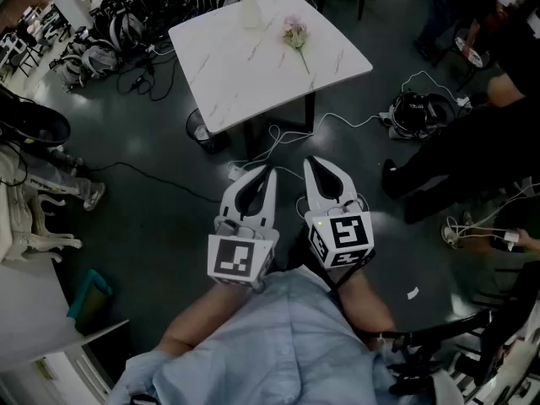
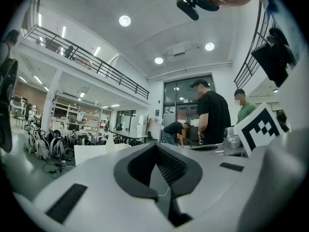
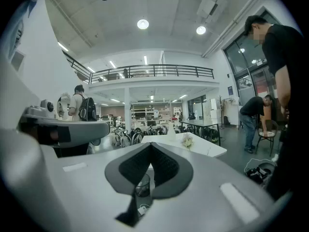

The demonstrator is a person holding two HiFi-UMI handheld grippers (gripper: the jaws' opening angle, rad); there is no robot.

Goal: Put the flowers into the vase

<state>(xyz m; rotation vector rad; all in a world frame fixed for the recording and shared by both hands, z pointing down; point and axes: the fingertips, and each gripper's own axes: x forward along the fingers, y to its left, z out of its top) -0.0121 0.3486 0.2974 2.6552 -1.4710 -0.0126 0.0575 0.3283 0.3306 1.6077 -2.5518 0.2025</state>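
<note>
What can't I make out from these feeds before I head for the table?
- Flowers, head view: far off and small; the number of stems cannot be told.
- Vase, head view: small and washed out; its mouth and whatever is inside are unreadable.
- Table, left gripper view: the body of the left tongs covers most of it, and no flowers show there.

Flowers and vase on a white marble-pattern table (image 1: 236, 74)
The small bunch of pale pink flowers (image 1: 294, 35) with a thin stem lies flat on the table top. The tall whitish vase (image 1: 248, 7) stands upright near it, by the far edge.
</note>
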